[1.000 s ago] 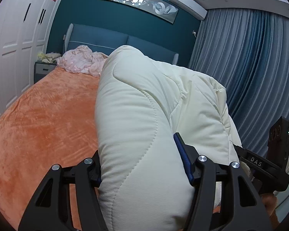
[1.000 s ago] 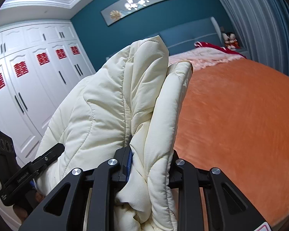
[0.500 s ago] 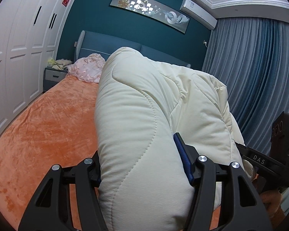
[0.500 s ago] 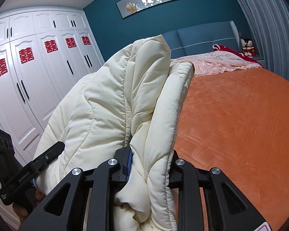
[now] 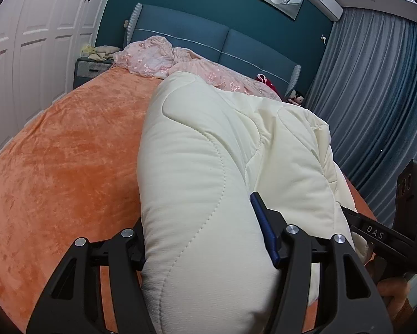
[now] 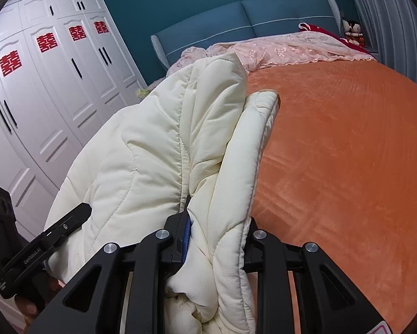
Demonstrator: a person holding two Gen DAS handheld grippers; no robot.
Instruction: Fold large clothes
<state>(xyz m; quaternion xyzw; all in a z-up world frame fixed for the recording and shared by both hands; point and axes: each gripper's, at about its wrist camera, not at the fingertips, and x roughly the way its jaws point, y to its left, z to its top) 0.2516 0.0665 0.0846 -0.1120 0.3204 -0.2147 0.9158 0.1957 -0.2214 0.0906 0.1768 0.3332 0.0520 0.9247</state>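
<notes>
A cream quilted padded coat (image 5: 208, 181) hangs between my two grippers above the orange bed. My left gripper (image 5: 205, 239) is shut on a thick fold of it, the padding bulging between the jaws. My right gripper (image 6: 216, 239) is shut on another bunched edge of the same coat (image 6: 152, 153). The right gripper's body shows at the right of the left wrist view (image 5: 380, 233), and the left gripper's body shows at the lower left of the right wrist view (image 6: 44, 245). The coat's lower part is hidden below both views.
An orange velvet bedspread (image 6: 347, 153) covers the bed. A pink lace cover (image 5: 158, 58) lies crumpled by the blue headboard (image 6: 250, 19). White wardrobes (image 6: 55, 89) stand on one side, grey-blue curtains (image 5: 375, 97) on the other. A nightstand (image 5: 91, 68) is by the headboard.
Both views have tilted downward toward the bed, so the coat and both grippers sit lower over the orange bedspread. Both grips on the coat are unchanged.
</notes>
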